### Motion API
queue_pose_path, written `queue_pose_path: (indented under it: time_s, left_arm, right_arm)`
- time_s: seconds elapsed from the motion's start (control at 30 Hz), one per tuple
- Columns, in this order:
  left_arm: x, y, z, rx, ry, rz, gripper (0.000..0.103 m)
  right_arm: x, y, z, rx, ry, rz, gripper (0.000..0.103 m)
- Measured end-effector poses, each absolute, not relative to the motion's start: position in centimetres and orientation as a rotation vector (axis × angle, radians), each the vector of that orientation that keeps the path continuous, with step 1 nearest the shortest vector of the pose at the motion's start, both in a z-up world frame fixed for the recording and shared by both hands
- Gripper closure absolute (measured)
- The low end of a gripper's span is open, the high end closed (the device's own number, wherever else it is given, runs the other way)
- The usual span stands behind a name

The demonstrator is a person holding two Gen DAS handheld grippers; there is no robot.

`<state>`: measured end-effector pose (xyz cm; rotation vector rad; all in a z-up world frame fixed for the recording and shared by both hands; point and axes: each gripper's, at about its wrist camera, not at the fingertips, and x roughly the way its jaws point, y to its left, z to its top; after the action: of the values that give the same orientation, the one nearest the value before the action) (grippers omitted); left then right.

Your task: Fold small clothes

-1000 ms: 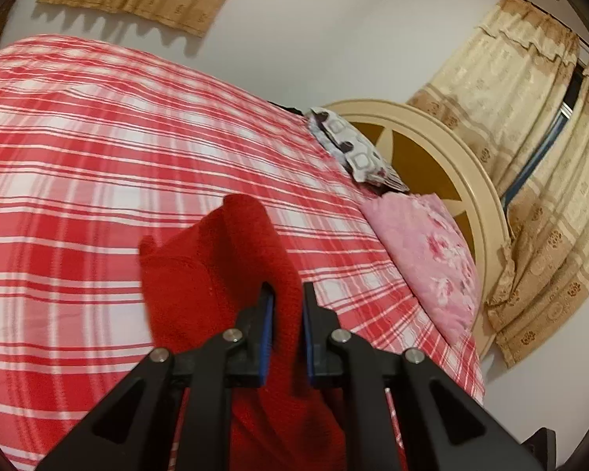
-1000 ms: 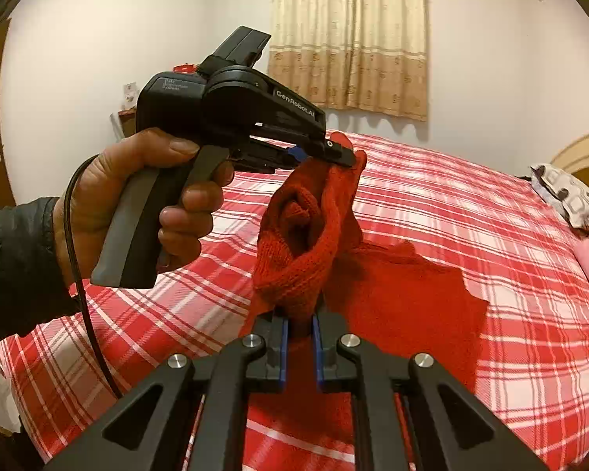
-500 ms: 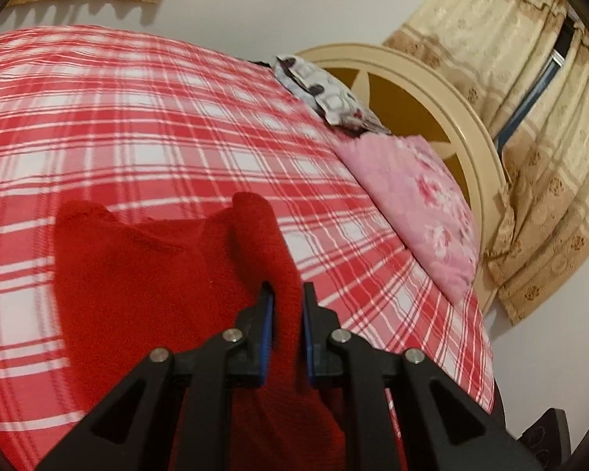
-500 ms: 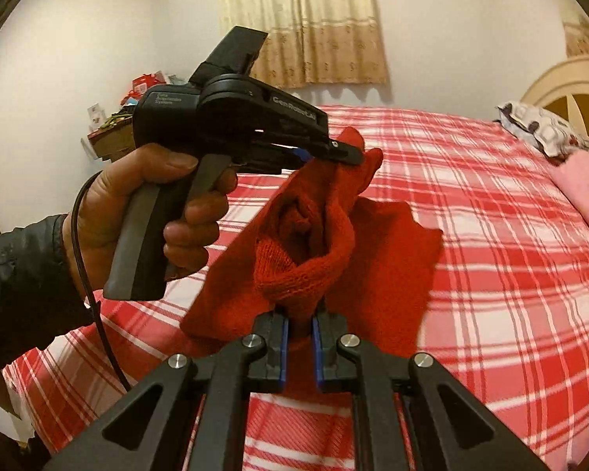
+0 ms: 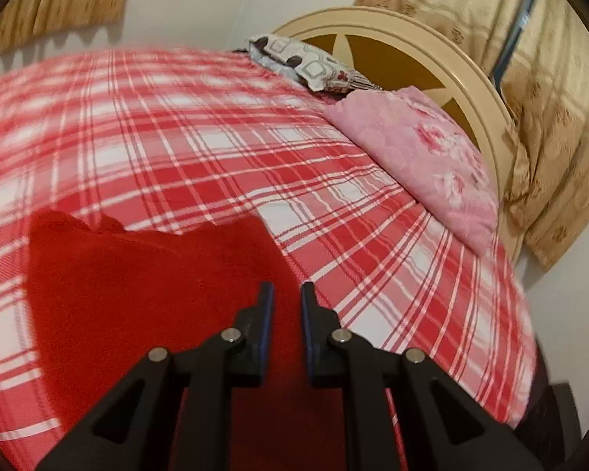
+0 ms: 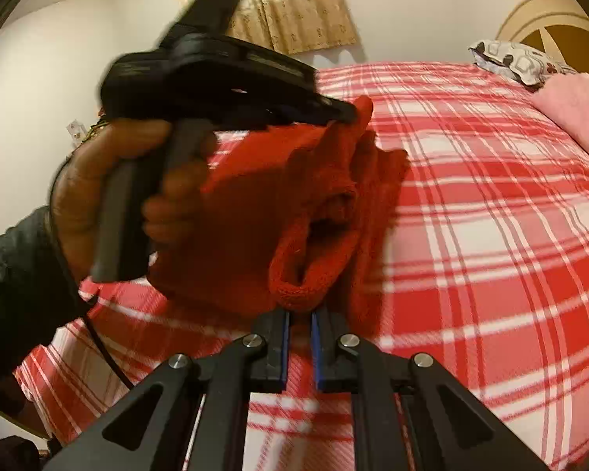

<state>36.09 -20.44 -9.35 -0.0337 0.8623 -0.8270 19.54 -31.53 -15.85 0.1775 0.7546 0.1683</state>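
A small red knit garment (image 5: pixel 145 294) lies partly spread on the red-and-white plaid bed (image 5: pixel 216 149). My left gripper (image 5: pixel 282 294) is shut on a fold of it; the cloth fills the gap between the pads. In the right wrist view the left gripper (image 6: pixel 345 114), in a hand, holds an upper corner of the garment (image 6: pixel 294 204) raised. My right gripper (image 6: pixel 299 318) is shut on the garment's ribbed hem, which bulges just above its tips. The garment hangs bunched between the two grippers.
A pink floral pillow (image 5: pixel 424 157) and a grey patterned pillow (image 5: pixel 310 62) lie at the head of the bed by a cream round headboard (image 5: pixel 432 59). Beige curtains (image 5: pixel 549 117) hang to the right. The bed edge (image 5: pixel 526 373) drops off at right.
Both grippers have moved down toward the bed with the garment. More of the garment lies spread flat on the cover. The views are blurred by motion.
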Motion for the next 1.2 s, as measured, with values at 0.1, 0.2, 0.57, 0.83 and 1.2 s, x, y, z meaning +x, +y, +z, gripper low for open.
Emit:
queue_pose_path:
  time_s: [0.1, 0.2, 0.57, 0.83, 1.2]
  left_arm:
    - [34.7, -18.6, -8.8, 0.045, 0.788, -0.749, 0.050]
    - [33.4, -15.9, -8.9, 0.096, 0.722, -0.631, 0.027]
    - [31.4, -12.0, -12.8, 0.089, 0.786, -0.555, 0.027]
    - [30.7, -11.9, -13.2, 0.099, 0.785, -0.558, 0.018]
    - [31.2, -12.3, -14.4, 0.078, 0.821, -0.557, 0.013]
  right_arm:
    - [18.8, -32.3, -16.1, 0.199, 0.776, 0.170, 0.094]
    - [18.3, -33.6, -15.0, 0.242, 0.738, 0.130, 0.085]
    - [28.6, -35.4, -11.9, 0.350, 0.724, 0.125, 0.043]
    - [30.4, -36.2, -15.2, 0.438, 0.792, 0.104, 0.088]
    - [30.1, -37.5, -15.5, 0.451, 0.794, 0.017, 0.064]
